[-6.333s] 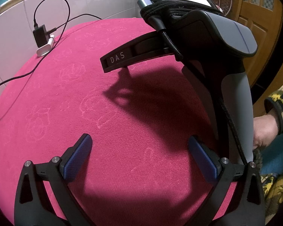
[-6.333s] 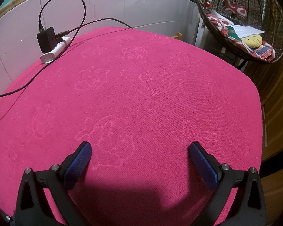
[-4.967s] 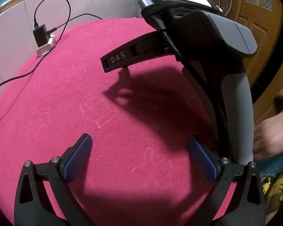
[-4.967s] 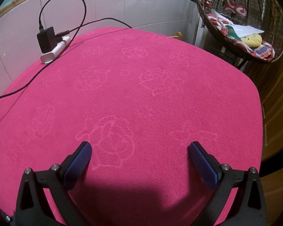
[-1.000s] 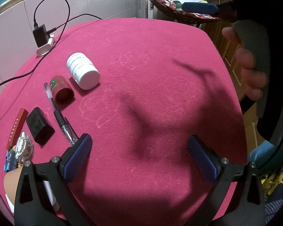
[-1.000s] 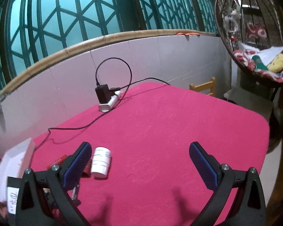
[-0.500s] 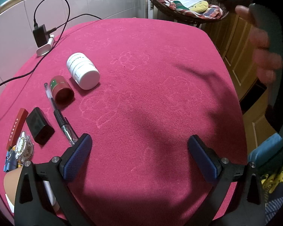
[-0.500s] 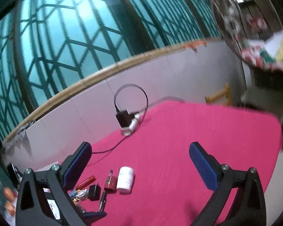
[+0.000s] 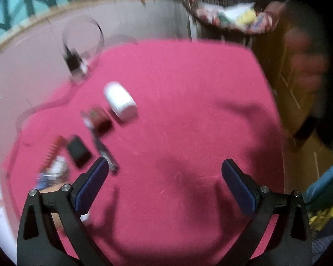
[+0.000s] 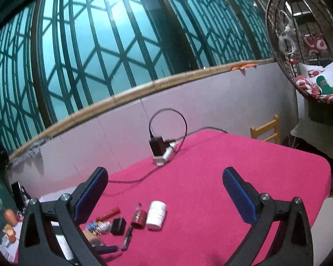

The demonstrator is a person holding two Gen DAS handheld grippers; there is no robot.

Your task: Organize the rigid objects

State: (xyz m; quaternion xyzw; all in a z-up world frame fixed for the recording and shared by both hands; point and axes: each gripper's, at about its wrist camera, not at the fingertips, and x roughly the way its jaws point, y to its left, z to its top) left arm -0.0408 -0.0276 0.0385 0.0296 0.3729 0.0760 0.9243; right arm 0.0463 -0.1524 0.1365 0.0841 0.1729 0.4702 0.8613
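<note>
Since half a second ago the left view has lifted and blurred.

Left wrist view: left hand-held gripper (image 9: 164, 184) released, empty, above the pink bench (image 9: 188, 110). White bottle (image 9: 120, 101), red container (image 9: 99, 119), pen (image 9: 104, 150) and black box (image 9: 78, 150) lie clustered at left. Blur risks misjudging a grasp; items near the edge are indistinct.

Right wrist view: right hand-held gripper (image 10: 165, 194) released, empty, well above the cluster; its left finger (image 10: 90, 196) hides some items.
</note>
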